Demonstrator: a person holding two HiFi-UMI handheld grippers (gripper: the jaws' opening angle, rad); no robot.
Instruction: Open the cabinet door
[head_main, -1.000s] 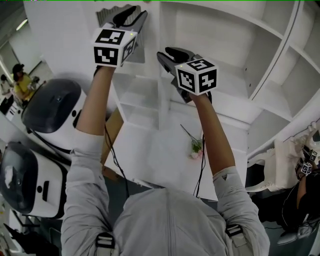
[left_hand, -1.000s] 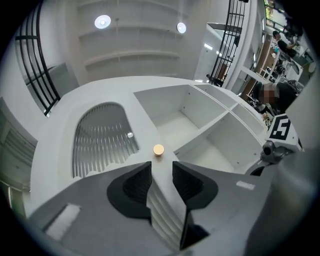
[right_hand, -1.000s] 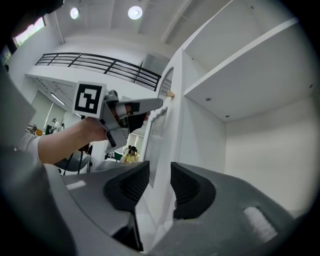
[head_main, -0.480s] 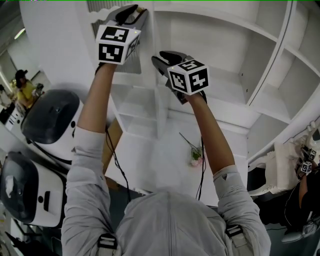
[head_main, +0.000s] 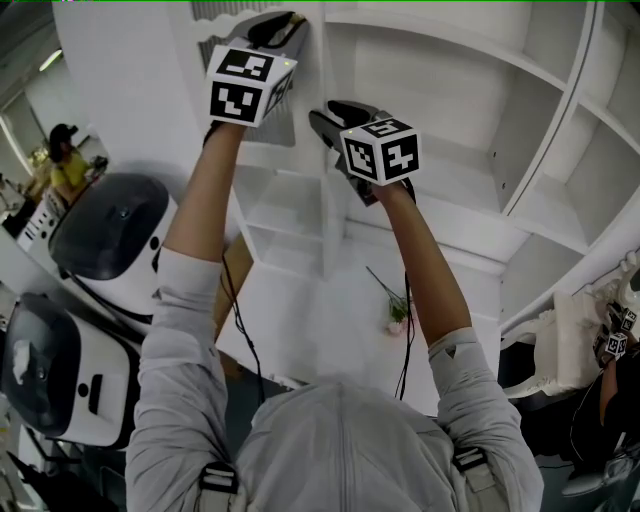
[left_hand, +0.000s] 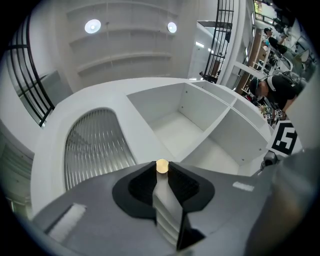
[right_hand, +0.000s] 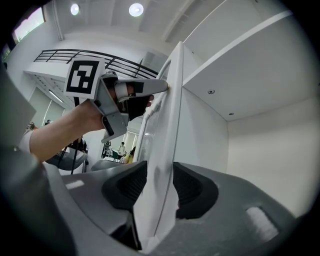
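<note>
The white cabinet door (head_main: 328, 230) with an arched ribbed-glass pane (left_hand: 95, 150) stands ajar, edge-on to me. My left gripper (head_main: 290, 18) is high at the door's top corner. Its jaws have just been closing, and in the left gripper view (left_hand: 162, 172) the pads press on the door's edge right at a small brass knob (left_hand: 162, 166). Lower down, my right gripper (head_main: 322, 115) straddles the same edge (right_hand: 167, 125). Its jaws (right_hand: 160, 185) have just been opening and now stand apart from the panel. The left gripper (right_hand: 162, 87) also shows in the right gripper view.
Open white shelves (head_main: 450, 90) fill the cabinet behind the door. Below is a white counter (head_main: 300, 320) with a pink flower (head_main: 398, 310). Two black-and-white machines (head_main: 110, 230) stand at the left. People (head_main: 65, 165) sit in the background. Cables hang from both grippers.
The left gripper has risen a little to the door's top corner. The right gripper has shifted slightly sideways along the door's edge. The door stands much as before.
</note>
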